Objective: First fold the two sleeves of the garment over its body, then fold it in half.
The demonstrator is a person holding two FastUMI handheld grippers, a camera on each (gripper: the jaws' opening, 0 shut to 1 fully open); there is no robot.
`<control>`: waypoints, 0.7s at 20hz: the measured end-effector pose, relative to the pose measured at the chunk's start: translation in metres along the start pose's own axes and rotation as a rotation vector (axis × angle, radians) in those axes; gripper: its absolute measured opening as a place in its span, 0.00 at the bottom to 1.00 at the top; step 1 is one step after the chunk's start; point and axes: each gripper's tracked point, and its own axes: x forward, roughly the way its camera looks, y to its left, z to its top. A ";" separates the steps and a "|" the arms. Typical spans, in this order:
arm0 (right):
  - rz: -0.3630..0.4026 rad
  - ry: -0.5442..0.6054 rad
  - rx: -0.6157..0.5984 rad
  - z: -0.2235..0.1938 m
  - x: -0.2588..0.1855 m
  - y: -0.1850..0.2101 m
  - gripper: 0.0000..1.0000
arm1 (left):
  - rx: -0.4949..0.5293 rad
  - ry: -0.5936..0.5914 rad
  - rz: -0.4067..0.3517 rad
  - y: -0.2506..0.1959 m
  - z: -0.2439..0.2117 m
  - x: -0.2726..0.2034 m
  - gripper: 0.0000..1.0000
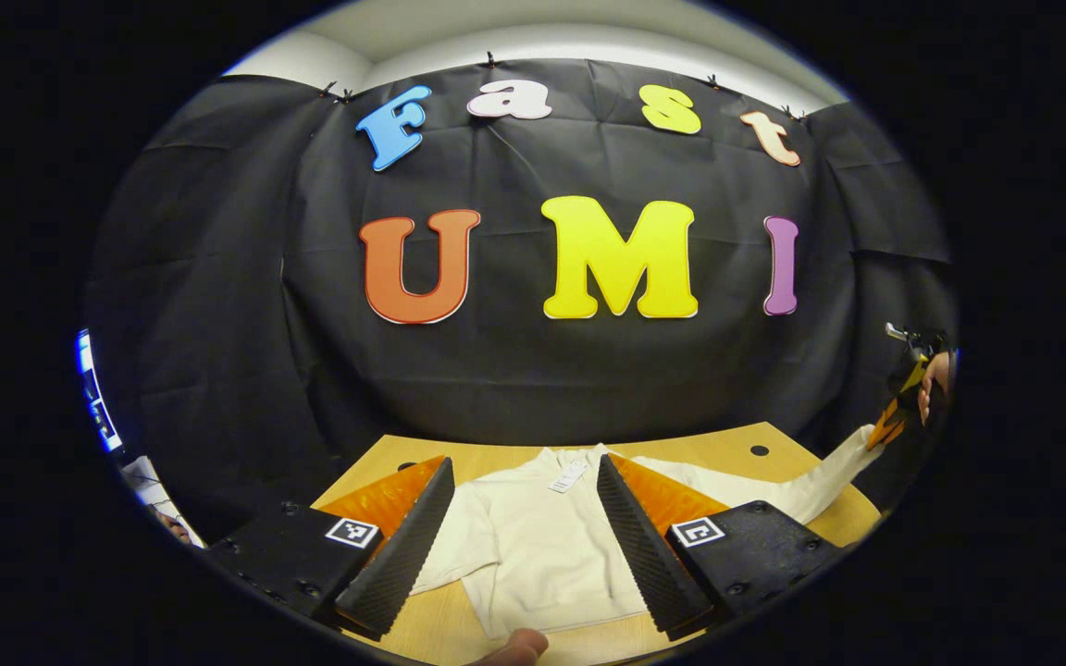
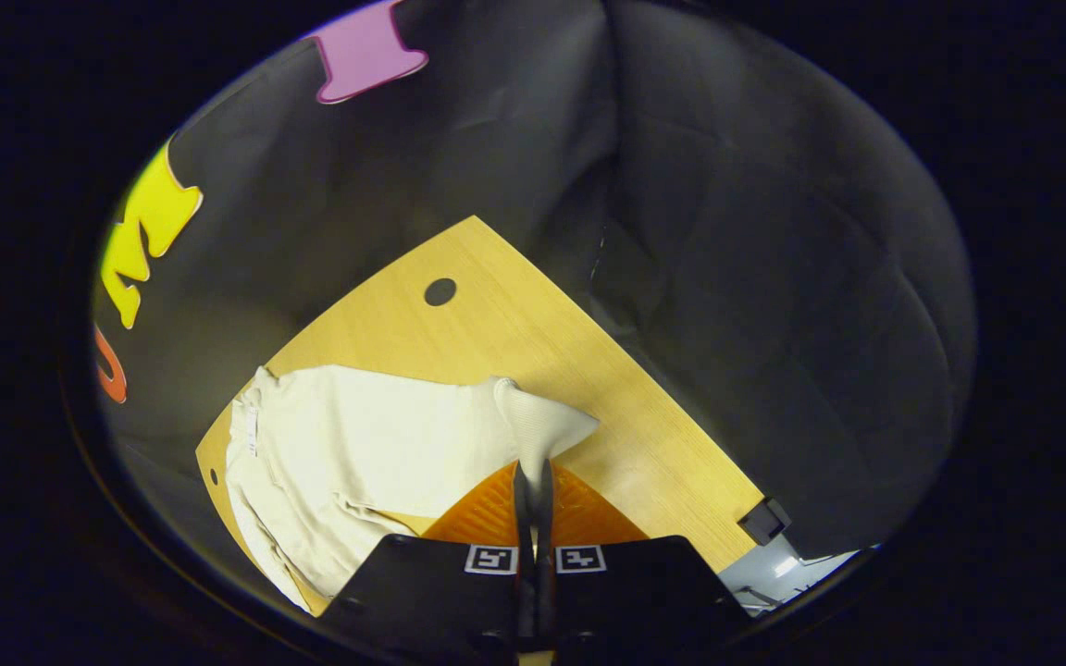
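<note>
A cream sweatshirt (image 1: 542,536) lies flat on the wooden table (image 1: 376,458), collar and tag toward the wall. My left gripper (image 1: 526,462) hovers over its body, open, with nothing between the fingers. One sleeve (image 1: 811,481) stretches out to the right and rises off the table. At the far right a hand holds my right gripper (image 1: 894,421), which grips that sleeve's end. In the right gripper view the right gripper (image 2: 533,467) is shut on the ribbed cuff (image 2: 542,425), lifted above the table (image 2: 533,342). The rest of the sweatshirt (image 2: 357,444) lies to its left.
The table has round holes (image 1: 760,450) (image 2: 440,291) near its far edge. A small black fitting (image 2: 764,520) sits at the table's corner. A screen (image 1: 93,388) and papers (image 1: 149,481) lie off the left side. A thumb (image 1: 514,647) shows at the bottom.
</note>
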 end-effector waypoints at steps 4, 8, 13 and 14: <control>0.075 -0.030 -0.030 0.007 -0.023 0.084 0.00 | 0.024 -0.019 -0.041 0.014 -0.004 0.006 0.99; 0.139 -0.052 -0.103 0.001 -0.033 0.168 0.01 | 0.025 -0.011 -0.080 0.024 -0.015 0.012 0.99; 0.241 -0.004 -0.199 -0.036 -0.022 0.284 0.01 | 0.023 0.026 -0.087 0.044 -0.037 0.017 0.99; 0.257 0.008 -0.226 -0.046 -0.020 0.305 0.01 | 0.033 0.031 -0.088 0.048 -0.041 0.018 0.99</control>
